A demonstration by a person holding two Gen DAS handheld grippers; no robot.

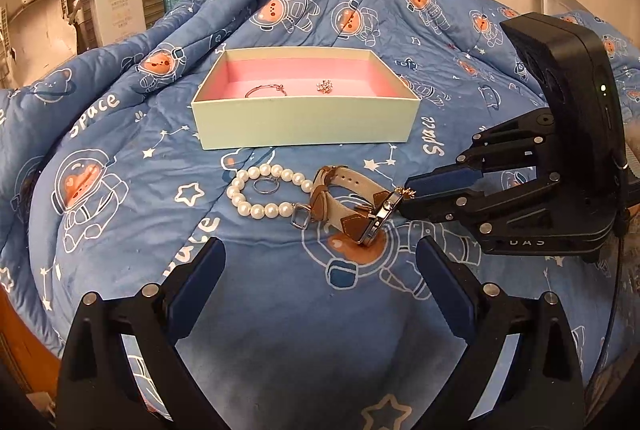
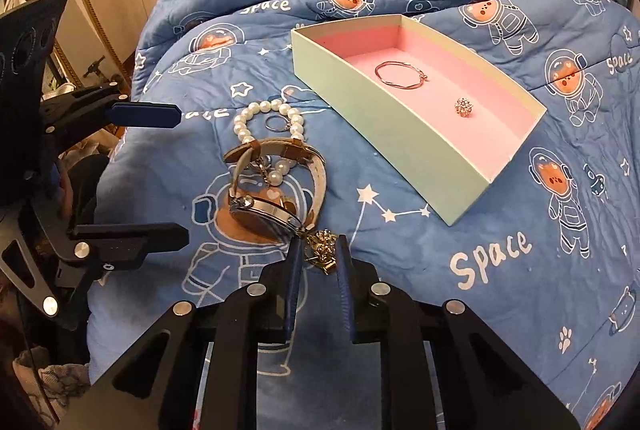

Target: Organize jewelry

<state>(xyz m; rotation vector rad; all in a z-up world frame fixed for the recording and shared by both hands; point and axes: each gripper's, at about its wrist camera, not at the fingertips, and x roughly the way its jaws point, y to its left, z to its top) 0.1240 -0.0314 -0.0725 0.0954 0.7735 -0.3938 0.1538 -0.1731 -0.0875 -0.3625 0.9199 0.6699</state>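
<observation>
Spread wide over the blue quilt (image 1: 120, 134), the left gripper (image 1: 320, 262) holds nothing, the watch (image 1: 352, 206) and pearl bracelet (image 1: 264, 196) lying just ahead before the box (image 1: 304, 120). Seen from the right wrist, the right gripper (image 2: 319, 254) has its fingers nearly together around a gold brooch (image 2: 322, 250) beside the watch (image 2: 272, 186).

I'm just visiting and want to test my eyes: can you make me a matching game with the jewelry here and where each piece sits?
Things:
1. bangle
2. pearl bracelet
3. gold charm
4. watch

Places:
A. between the right gripper's fingers
B. on the quilt, partly over the pearls
C. inside the box
D. on the quilt, around a small ring

Pairs: 1-C, 2-D, 3-A, 4-B
</observation>
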